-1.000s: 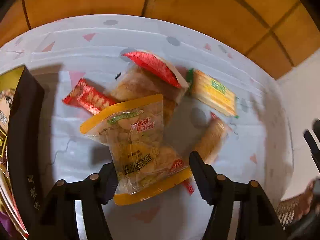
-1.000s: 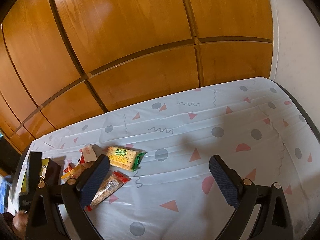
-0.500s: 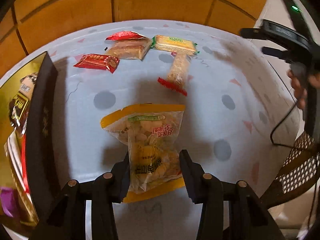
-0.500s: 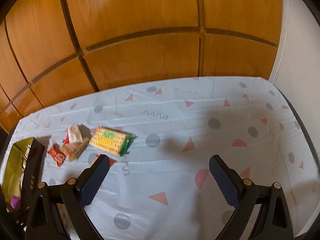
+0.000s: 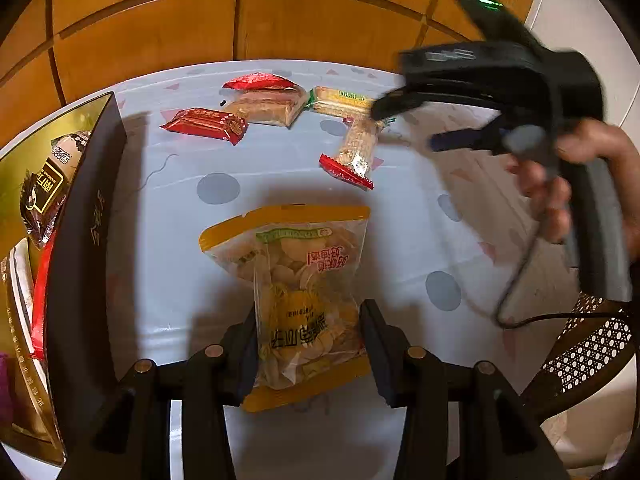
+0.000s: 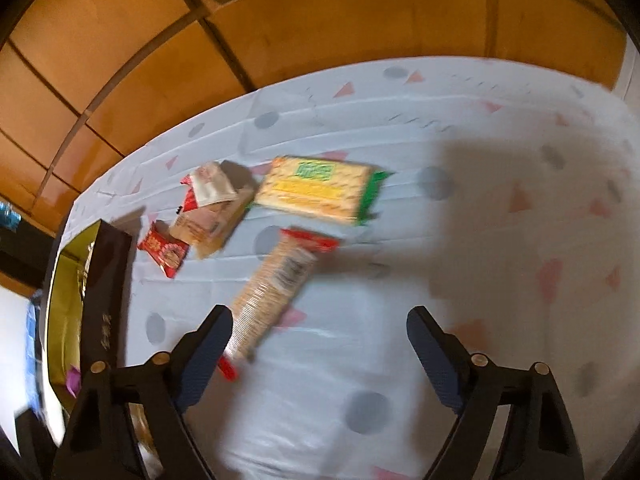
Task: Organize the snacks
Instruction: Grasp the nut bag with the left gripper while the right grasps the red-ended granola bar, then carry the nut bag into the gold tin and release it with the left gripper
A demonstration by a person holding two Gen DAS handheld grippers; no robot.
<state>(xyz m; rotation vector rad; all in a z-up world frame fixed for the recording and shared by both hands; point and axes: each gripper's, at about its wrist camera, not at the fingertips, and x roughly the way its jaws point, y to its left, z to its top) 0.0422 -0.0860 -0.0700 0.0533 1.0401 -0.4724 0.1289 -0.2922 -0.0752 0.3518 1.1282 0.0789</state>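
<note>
Two grippers active: left gripper (image 5: 308, 344) clamped on yellow chip bag (image 5: 296, 292), carried clear of pile; right gripper (image 6: 316, 354) fingers apart, just narrowing, nothing gripped, descending on long cracker pack (image 6: 272, 292) mid-worktop

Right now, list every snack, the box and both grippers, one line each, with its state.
left gripper: shut on the yellow chip bag, held above the cloth.
yellow chip bag: sealed, gripped near its bottom edge.
right gripper: open, fingers just closing, nothing gripped.
long cracker stick pack: flat, near end by the left finger.
green cracker pack: flat, sealed.
red candy pack: flat.
pastry pack: flat.
black box: open, snacks inside.
</note>
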